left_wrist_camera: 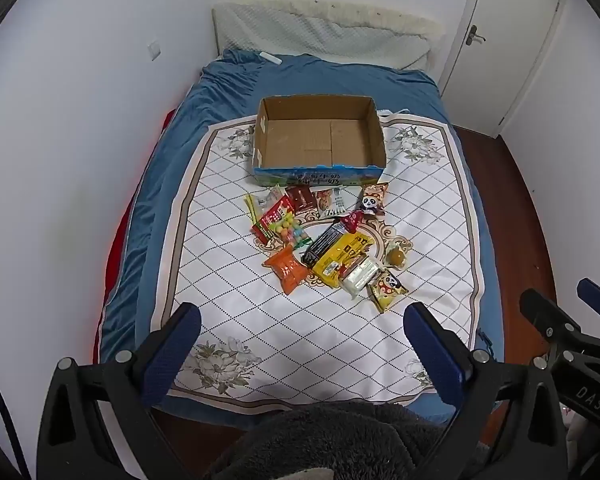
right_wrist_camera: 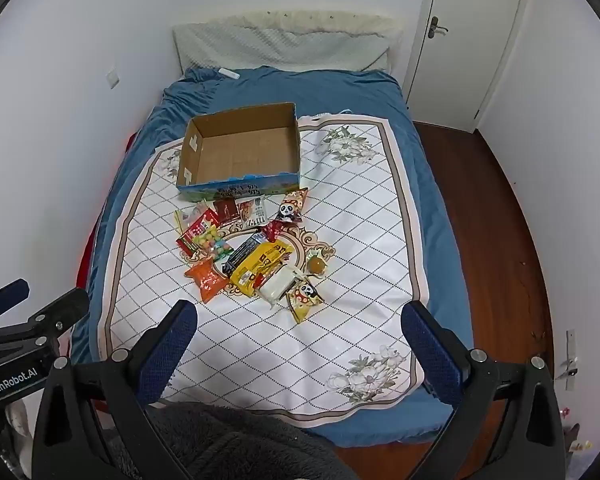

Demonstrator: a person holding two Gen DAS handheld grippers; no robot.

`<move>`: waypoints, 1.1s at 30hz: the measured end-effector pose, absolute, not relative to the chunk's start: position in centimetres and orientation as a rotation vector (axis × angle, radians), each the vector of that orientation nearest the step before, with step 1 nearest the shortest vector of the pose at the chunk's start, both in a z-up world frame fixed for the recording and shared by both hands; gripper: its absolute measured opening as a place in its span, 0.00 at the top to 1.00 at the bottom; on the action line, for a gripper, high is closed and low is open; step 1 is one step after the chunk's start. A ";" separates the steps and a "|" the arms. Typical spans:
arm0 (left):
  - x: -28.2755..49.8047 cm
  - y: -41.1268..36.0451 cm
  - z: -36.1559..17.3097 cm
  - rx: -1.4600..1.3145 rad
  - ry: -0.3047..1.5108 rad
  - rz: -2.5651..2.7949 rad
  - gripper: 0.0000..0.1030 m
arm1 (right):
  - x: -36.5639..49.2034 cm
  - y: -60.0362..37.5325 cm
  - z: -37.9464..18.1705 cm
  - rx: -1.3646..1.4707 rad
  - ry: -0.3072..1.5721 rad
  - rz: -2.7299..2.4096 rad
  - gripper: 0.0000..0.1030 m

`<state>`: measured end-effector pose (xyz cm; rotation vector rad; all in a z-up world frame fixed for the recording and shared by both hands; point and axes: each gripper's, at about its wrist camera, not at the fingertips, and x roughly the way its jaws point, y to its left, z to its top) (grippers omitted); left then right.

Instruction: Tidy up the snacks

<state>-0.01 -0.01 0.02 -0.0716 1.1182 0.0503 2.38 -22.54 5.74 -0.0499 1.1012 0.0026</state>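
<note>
An empty cardboard box point(left_wrist_camera: 320, 138) point(right_wrist_camera: 242, 152) with a blue printed front stands on a white quilted mat point(left_wrist_camera: 260, 320) point(right_wrist_camera: 260, 340) on the bed. In front of it lies a loose pile of snacks: an orange packet point(left_wrist_camera: 288, 269) point(right_wrist_camera: 208, 278), a yellow packet point(left_wrist_camera: 342, 256) point(right_wrist_camera: 260, 266), a bag of coloured balls point(left_wrist_camera: 292, 234) point(right_wrist_camera: 214, 242), panda packets point(left_wrist_camera: 372, 200) point(right_wrist_camera: 291, 207) and several more. My left gripper point(left_wrist_camera: 304, 322) hovers open well short of the pile, holding nothing. My right gripper point(right_wrist_camera: 300, 316) is likewise open and holds nothing.
The bed has a blue cover point(left_wrist_camera: 148, 208) point(right_wrist_camera: 440, 200) and a white pillow point(left_wrist_camera: 320, 36) at the head. White walls flank it on the left; a door point(left_wrist_camera: 504, 40) point(right_wrist_camera: 472, 32) and brown wooden floor point(right_wrist_camera: 500, 240) lie to the right. A grey fuzzy garment point(left_wrist_camera: 320, 440) fills the bottom.
</note>
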 end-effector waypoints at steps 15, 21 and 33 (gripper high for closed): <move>-0.1 -0.1 0.5 -0.073 1.109 0.063 0.00 | 2.2 -22.5 6.2 -0.049 1.092 -0.001 0.00; 0.2 0.2 0.7 -0.075 1.104 0.063 0.00 | 2.1 -22.4 6.3 -0.049 1.086 0.001 0.00; 0.1 0.3 0.9 -0.073 1.091 0.063 0.00 | 2.2 -22.3 6.5 -0.048 1.085 0.001 0.00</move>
